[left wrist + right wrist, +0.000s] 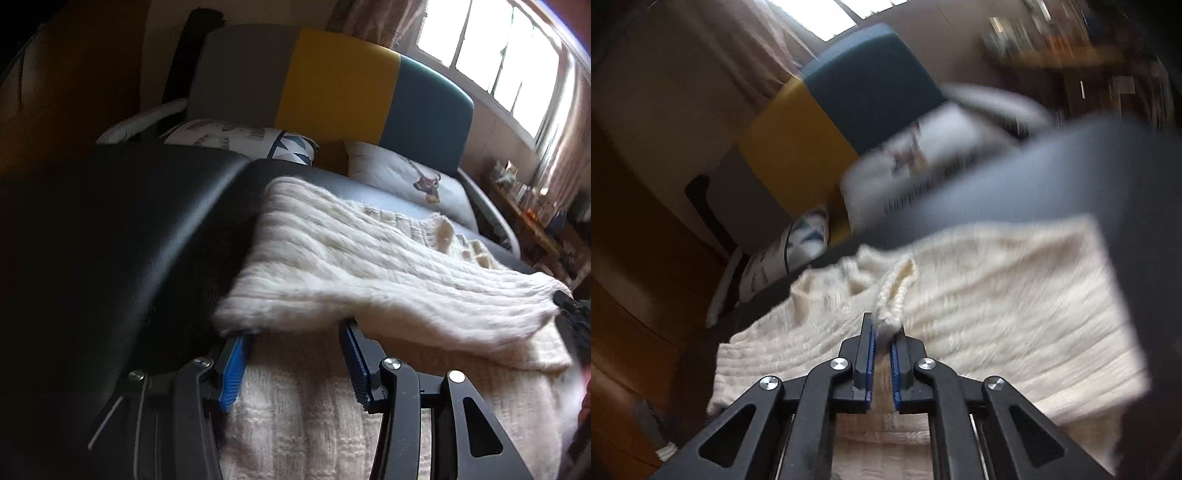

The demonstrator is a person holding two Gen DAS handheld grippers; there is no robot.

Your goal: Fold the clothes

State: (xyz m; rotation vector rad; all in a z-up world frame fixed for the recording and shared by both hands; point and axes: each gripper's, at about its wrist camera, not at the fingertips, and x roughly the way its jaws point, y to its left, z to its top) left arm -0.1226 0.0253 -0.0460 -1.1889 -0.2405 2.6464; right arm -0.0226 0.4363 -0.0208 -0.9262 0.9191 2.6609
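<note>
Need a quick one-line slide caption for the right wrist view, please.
Right gripper shut on a bunched edge of the cream knit sweater spread on the dark padded surface.

Bare black cushion (140, 221) free at 9 o'clock; pillows (406, 177) and headboard (332, 92) block 12 o'clock.

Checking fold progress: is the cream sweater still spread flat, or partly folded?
Partly folded. The cream sweater has one layer doubled over another on the black padded surface; the right gripper pinches a knit edge.
</note>
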